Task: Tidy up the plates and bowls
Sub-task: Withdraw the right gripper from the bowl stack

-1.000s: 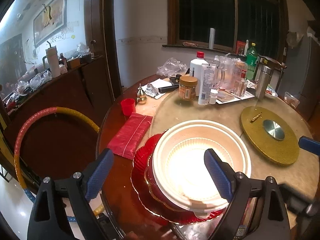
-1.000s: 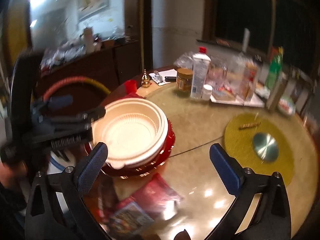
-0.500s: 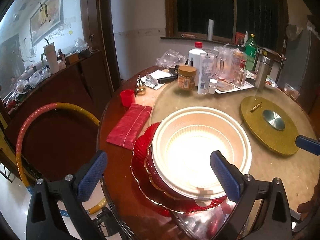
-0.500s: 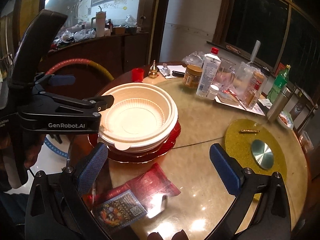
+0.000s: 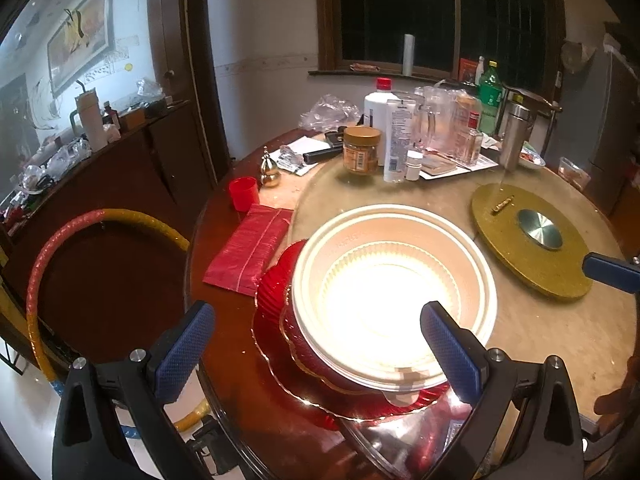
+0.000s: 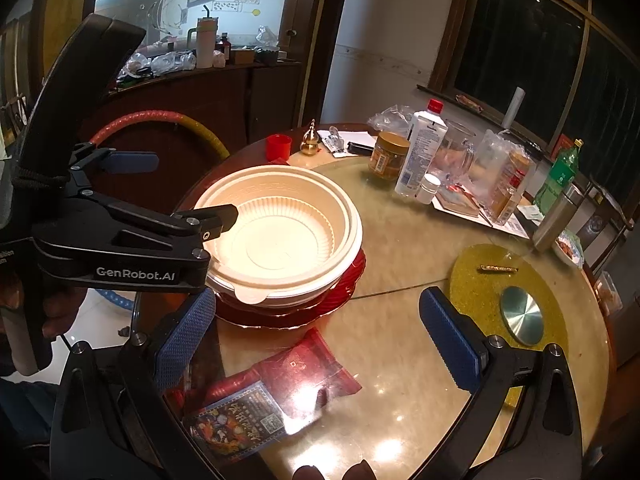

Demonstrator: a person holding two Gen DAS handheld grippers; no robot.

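My left gripper (image 5: 316, 344) and right gripper (image 6: 320, 332) both gape wide, holding nothing. The cream bowls (image 6: 280, 232) sit nested on the red plate (image 6: 352, 280), my left one just beside them, my right one near.

Left wrist view: close above the near rim of the bench (image 5: 224, 364), looking down and across the stacked cream bowls (image 5: 394, 296) toward the window wall. Right wrist view: set farther right and back, facing left-forward over the bench (image 6: 400, 248). Shared: the cream bowls (image 6: 280, 236), the bottle cluster (image 5: 390, 136) (image 6: 424, 148), the gold disc (image 5: 528, 240) (image 6: 500, 292). Right view also catches the left gripper (image 6: 176, 188) from the side.
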